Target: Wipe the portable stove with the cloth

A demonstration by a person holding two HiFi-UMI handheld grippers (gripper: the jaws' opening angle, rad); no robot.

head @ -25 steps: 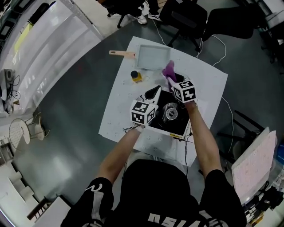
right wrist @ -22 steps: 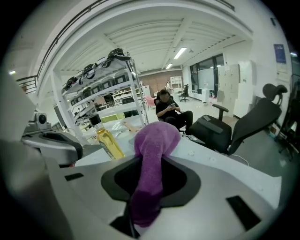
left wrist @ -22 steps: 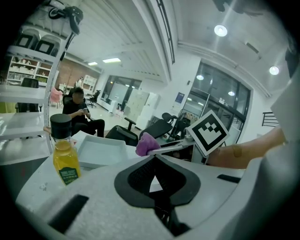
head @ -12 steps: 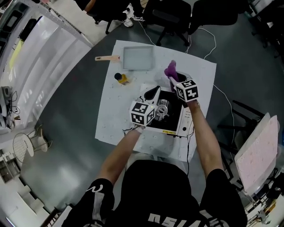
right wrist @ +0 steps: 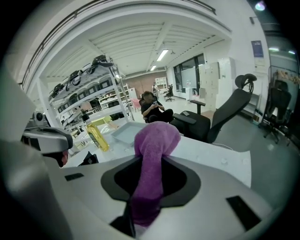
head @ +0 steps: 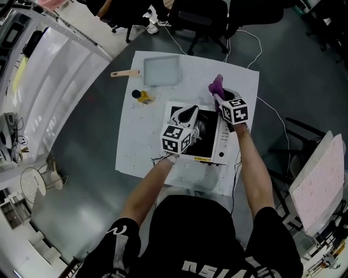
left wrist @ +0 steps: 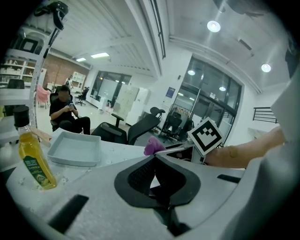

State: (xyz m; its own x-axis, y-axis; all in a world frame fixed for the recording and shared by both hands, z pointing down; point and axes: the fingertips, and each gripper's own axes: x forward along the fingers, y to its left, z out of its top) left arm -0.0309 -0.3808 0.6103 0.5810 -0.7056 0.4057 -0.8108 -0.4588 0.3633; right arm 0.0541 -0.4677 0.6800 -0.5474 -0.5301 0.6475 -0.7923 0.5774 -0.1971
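Note:
The portable stove [head: 206, 145], black on top with a white body, sits on the white-covered table [head: 239, 81] in the head view. My right gripper [head: 218, 96] hangs over the stove's far right corner, shut on a purple cloth [head: 217, 85]. In the right gripper view the cloth [right wrist: 154, 140] stands up out of the jaws. My left gripper [head: 193, 109] hovers over the stove's top, its jaws together with nothing between them. The left gripper view shows the cloth [left wrist: 152, 146] just beyond the left gripper [left wrist: 154, 157], with the stove hidden.
A grey tray [head: 161, 70], a wooden-handled brush [head: 122, 73] and a yellow oil bottle [head: 142, 96] stand on the table's far left part. Office chairs [head: 206, 16] stand beyond the table, and cables [head: 272, 117] run down its right side. A person [left wrist: 65, 112] sits in the background.
Both grippers have shifted to the right across the table, the cloth going with the right one. The left gripper now hangs over the stove's top instead of its left edge.

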